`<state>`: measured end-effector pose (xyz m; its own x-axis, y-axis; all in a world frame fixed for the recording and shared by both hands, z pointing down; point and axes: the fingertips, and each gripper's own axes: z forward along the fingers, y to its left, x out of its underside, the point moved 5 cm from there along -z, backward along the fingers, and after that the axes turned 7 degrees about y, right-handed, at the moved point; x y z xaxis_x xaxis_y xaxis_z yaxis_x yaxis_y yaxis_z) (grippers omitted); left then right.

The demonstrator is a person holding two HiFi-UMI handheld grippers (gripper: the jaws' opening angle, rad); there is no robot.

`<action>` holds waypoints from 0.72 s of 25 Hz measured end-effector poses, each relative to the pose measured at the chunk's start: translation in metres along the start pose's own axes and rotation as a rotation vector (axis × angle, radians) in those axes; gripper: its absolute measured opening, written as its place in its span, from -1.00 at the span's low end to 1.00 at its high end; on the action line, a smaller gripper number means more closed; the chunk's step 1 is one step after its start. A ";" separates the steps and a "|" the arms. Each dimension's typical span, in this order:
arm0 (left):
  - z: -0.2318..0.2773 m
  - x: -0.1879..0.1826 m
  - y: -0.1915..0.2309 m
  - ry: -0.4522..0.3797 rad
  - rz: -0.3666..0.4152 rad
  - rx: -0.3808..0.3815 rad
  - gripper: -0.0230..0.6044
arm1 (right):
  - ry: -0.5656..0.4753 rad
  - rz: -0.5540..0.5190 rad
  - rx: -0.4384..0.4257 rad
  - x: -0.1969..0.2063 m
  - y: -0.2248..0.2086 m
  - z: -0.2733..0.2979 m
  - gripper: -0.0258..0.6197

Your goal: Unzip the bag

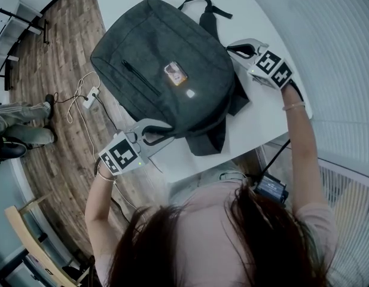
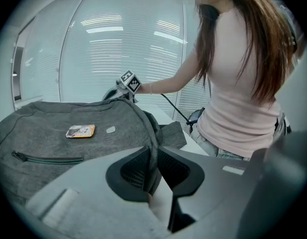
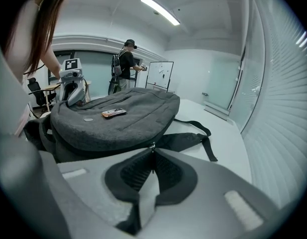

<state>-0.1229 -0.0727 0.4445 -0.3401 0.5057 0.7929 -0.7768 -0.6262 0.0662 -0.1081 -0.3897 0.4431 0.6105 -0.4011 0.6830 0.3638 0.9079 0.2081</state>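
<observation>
Grey bag [image 1: 160,70]: left gripper [image 1: 166,133] is clamping its near edge, right gripper [image 1: 235,48] is pinching the zip pull [image 3: 152,146]. Unzip's just starting imo, prob needing a steady drag next.

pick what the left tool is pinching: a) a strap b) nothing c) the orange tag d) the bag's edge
d: in the left gripper view, the left tool is closed on a fold of the bag at its near edge, with the grey fabric running up between the pads.
</observation>
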 end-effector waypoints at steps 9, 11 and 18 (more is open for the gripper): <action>-0.001 -0.002 -0.002 0.014 0.000 0.005 -0.72 | 0.003 -0.023 -0.035 -0.008 -0.010 0.008 -0.88; 0.000 -0.002 -0.002 0.016 -0.001 0.006 -0.72 | 0.005 -0.034 -0.037 -0.009 -0.013 0.011 -0.88; -0.001 -0.002 -0.002 0.015 -0.001 0.010 -0.72 | 0.002 -0.046 -0.044 -0.015 -0.018 0.017 -0.88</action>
<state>-0.1211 -0.0717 0.4419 -0.3469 0.5154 0.7836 -0.7720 -0.6314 0.0736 -0.1362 -0.3982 0.4409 0.5939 -0.4423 0.6721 0.4218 0.8825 0.2080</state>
